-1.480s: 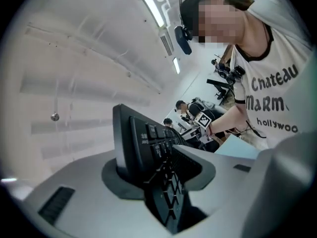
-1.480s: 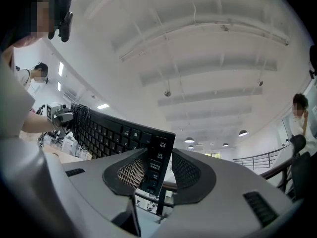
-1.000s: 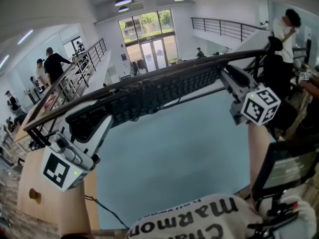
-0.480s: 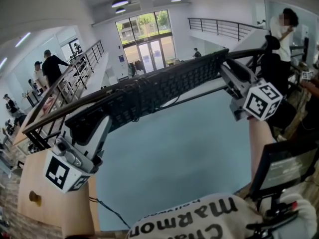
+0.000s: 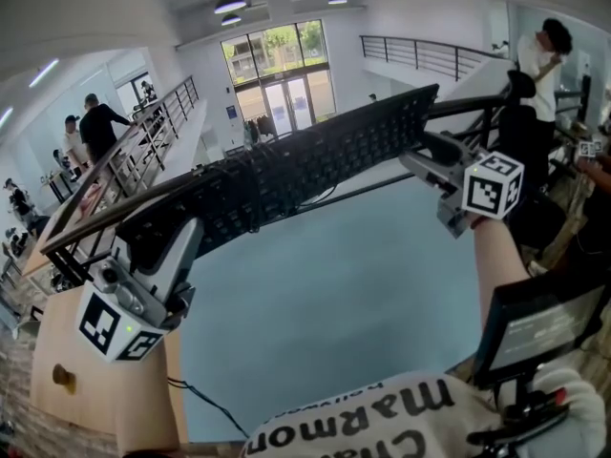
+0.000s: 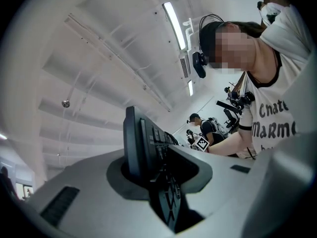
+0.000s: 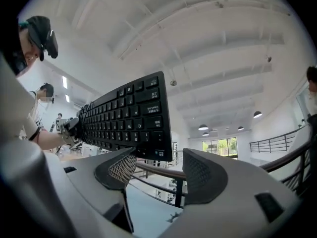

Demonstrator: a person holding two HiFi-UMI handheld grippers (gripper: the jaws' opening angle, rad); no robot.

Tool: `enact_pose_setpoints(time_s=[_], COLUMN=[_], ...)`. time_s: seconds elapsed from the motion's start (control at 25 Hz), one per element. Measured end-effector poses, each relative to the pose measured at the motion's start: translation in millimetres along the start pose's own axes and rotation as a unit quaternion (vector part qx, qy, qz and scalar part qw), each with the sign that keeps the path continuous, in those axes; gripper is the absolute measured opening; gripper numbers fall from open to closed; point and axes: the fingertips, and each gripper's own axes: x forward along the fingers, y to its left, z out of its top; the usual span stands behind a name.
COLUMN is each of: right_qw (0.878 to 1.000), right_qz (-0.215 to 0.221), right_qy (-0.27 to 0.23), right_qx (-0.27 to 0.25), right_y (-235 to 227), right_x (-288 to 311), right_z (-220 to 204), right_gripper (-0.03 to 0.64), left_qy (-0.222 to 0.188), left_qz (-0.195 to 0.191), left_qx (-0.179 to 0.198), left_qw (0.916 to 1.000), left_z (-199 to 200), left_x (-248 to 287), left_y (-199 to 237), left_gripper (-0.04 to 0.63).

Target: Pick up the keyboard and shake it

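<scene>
A black keyboard (image 5: pixel 286 175) hangs in the air above the table, its right end tilted higher than its left. My left gripper (image 5: pixel 160 248) is shut on the left end; in the left gripper view the keyboard (image 6: pixel 136 143) stands edge-on, clamped between the grey jaws of the left gripper (image 6: pixel 158 172). My right gripper (image 5: pixel 423 157) sits at the right end with its jaws opening wide. In the right gripper view the keyboard (image 7: pixel 124 118) ends just above the gap of the right gripper (image 7: pixel 161 165). Neither textured pad presses on it.
Below lies a blue-grey table top (image 5: pixel 334 284) with a thin black cable (image 5: pixel 205 404) at its near left. A dark screen on a stand (image 5: pixel 544 322) is at the right. A railing (image 5: pixel 115 175) and people stand far behind.
The right gripper's jaws have spread and come off the keyboard's right end. That end has swung higher. The left gripper keeps its hold and has sunk a little.
</scene>
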Motion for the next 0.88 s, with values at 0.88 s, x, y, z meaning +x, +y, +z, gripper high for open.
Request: enact_pose_setpoints(time_s=[0.88], right_qw=[0.993], right_qz=[-0.051], right_qy=[-0.071], right_qx=[-0.076], right_y=[21.5], right_x=[4.6], right_z=[8.6], right_gripper=[0.227], left_qy=[0.044], left_qz=[0.076], left_qx=[0.121], left_qw=[0.9887], left_z=[2.4], left_x=[6.6], left_y=[31.6], left_gripper=[0.342])
